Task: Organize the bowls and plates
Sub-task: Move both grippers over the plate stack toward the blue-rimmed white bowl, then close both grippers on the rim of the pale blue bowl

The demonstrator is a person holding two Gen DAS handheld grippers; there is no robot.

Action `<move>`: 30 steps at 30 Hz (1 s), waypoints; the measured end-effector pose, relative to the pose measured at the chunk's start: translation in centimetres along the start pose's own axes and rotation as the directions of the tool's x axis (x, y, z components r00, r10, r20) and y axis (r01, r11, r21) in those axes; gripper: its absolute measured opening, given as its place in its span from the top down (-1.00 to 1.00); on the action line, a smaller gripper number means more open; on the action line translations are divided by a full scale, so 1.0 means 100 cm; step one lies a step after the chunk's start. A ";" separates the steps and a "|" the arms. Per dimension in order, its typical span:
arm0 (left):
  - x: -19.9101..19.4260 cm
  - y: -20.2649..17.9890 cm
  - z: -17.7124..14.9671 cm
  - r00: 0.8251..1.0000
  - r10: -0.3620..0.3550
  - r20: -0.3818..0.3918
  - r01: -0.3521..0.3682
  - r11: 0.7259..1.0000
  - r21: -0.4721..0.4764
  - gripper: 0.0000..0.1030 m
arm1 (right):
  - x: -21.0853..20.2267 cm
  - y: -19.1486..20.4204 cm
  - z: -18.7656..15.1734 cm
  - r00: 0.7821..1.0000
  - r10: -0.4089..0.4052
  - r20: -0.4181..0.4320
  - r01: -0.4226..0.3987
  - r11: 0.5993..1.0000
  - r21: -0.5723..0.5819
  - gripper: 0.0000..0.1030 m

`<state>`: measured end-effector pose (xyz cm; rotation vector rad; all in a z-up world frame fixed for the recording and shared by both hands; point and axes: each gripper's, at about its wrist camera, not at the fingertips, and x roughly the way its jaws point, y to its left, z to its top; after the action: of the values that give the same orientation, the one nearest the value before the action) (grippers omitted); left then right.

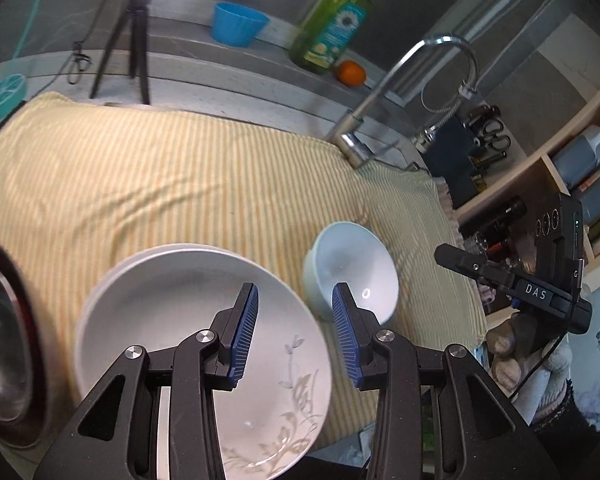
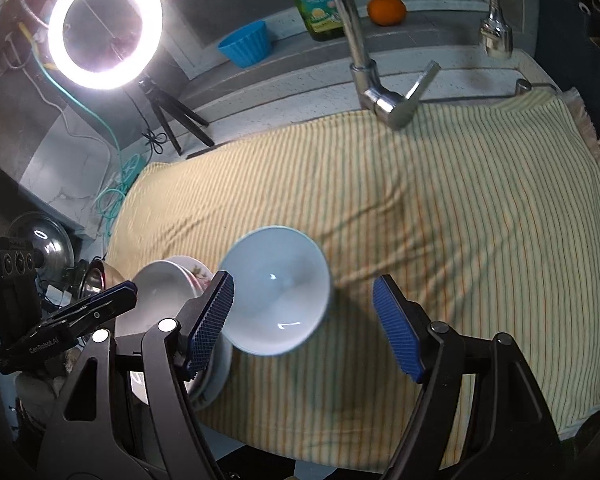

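Note:
A stack of white plates (image 1: 180, 312) with a grey leaf pattern lies on the striped cloth (image 1: 180, 180), near its front edge. My left gripper (image 1: 296, 292) hangs just above the stack's right rim, open, with nothing between its blue pads. A white bowl (image 1: 352, 268) stands upright right of the plates. My right gripper (image 2: 304, 280) hovers over that bowl (image 2: 276, 292), jaws wide open; its left pad is near the rim and I cannot tell if it touches. The plates (image 2: 160, 284) and left gripper (image 2: 120, 292) show at the left there. The right gripper (image 1: 460, 260) appears at the right edge, in a hand.
A faucet (image 2: 380, 96) juts over the cloth's far side. Behind it stand a green soap bottle (image 1: 332, 28), an orange (image 1: 351, 73) and a blue cup (image 1: 238, 24). A ring light (image 2: 104, 26) on a tripod (image 1: 136, 40) is far left. Shelves (image 1: 560, 160) are to the right, a metal pot (image 1: 0, 320) to the left.

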<state>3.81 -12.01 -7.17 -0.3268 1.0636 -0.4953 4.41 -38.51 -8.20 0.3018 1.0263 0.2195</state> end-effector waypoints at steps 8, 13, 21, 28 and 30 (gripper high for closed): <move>0.043 -0.022 0.007 0.997 -0.011 -0.073 0.013 0.999 0.033 0.28 | 0.018 -0.015 -0.008 0.999 0.024 -0.049 -0.023 1.000 0.013 -0.43; 0.057 -0.024 0.008 0.995 -0.009 -0.096 0.011 1.000 0.025 0.29 | 0.032 -0.022 -0.009 0.995 0.047 -0.085 -0.045 0.999 0.027 -0.20; 0.070 -0.024 0.013 0.993 -0.002 -0.118 0.005 1.000 0.021 0.34 | 0.045 -0.029 -0.011 0.990 0.083 -0.115 -0.078 0.996 0.046 0.06; 0.080 -0.026 0.015 0.990 0.012 -0.141 -0.007 0.999 0.039 0.52 | 0.054 -0.029 -0.011 0.986 0.103 -0.135 -0.097 0.994 0.046 0.36; 0.082 -0.026 0.015 0.990 0.017 -0.143 -0.011 0.999 0.042 0.53 | 0.056 -0.030 -0.011 0.985 0.105 -0.138 -0.099 0.994 0.047 0.51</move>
<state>7.81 -18.58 -11.36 -0.2499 1.1930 -0.5333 6.42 -39.38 -14.30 0.3798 1.1571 0.3165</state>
